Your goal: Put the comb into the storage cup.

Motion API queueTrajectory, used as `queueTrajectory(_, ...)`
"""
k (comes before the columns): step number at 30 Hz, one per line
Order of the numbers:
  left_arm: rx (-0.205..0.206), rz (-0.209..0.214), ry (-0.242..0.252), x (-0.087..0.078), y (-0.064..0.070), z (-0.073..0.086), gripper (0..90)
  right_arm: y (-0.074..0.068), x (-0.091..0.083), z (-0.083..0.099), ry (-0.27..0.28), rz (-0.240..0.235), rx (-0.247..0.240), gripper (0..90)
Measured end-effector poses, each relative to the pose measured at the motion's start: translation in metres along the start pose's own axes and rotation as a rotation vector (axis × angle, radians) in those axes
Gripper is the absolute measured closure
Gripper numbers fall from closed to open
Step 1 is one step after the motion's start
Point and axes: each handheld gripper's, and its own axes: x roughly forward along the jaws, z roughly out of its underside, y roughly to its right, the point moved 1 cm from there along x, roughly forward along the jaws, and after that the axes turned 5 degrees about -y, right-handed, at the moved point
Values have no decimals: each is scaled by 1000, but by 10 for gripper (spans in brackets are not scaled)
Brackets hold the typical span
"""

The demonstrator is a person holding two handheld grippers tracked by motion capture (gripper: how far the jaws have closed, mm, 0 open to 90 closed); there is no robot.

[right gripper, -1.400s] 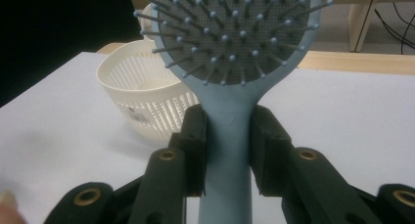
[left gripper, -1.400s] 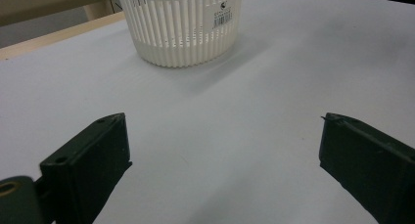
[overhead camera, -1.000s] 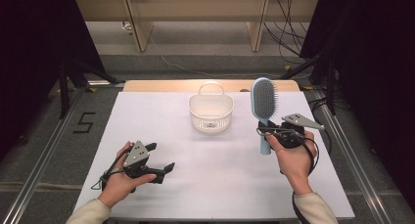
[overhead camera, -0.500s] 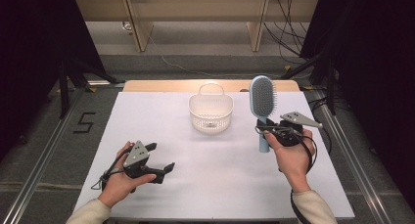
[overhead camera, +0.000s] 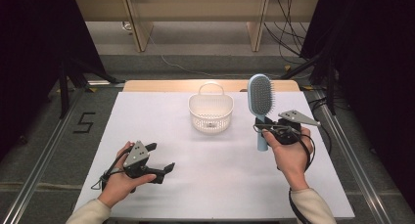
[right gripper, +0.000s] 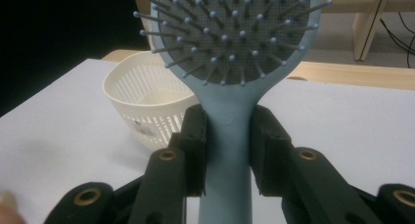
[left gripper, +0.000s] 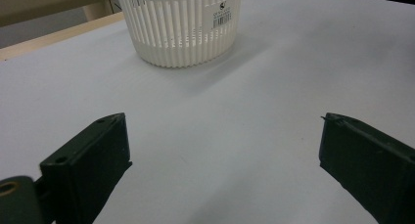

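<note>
A light blue hairbrush (overhead camera: 259, 100) stands upright above the table, bristles turned to the right. My right gripper (overhead camera: 264, 132) is shut on its handle; in the right gripper view both jaws press the handle of the hairbrush (right gripper: 229, 131) just below its bristled head. A white slatted basket (overhead camera: 211, 112) with a loop handle sits at the middle back of the white table (overhead camera: 215, 185), left of the brush. My left gripper (overhead camera: 160, 157) rests low at the front left, open and empty, and its jaws point at the basket (left gripper: 180, 26).
A wooden strip (overhead camera: 147, 85) runs along the table's far edge. Metal rails (overhead camera: 46, 150) flank both sides. Cables (overhead camera: 288, 18) lie on the floor behind, and a "5" mark (overhead camera: 84, 122) sits on the floor at the left.
The right hand has carried the upright hairbrush slightly left, toward the basket. The left gripper has stayed where it was.
</note>
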Motion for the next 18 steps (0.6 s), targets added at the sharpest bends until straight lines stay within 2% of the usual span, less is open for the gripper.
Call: queueTrajectory(18,2,0,-1,0,0,0,43,-1,4,-5,8,-6,-2,708)
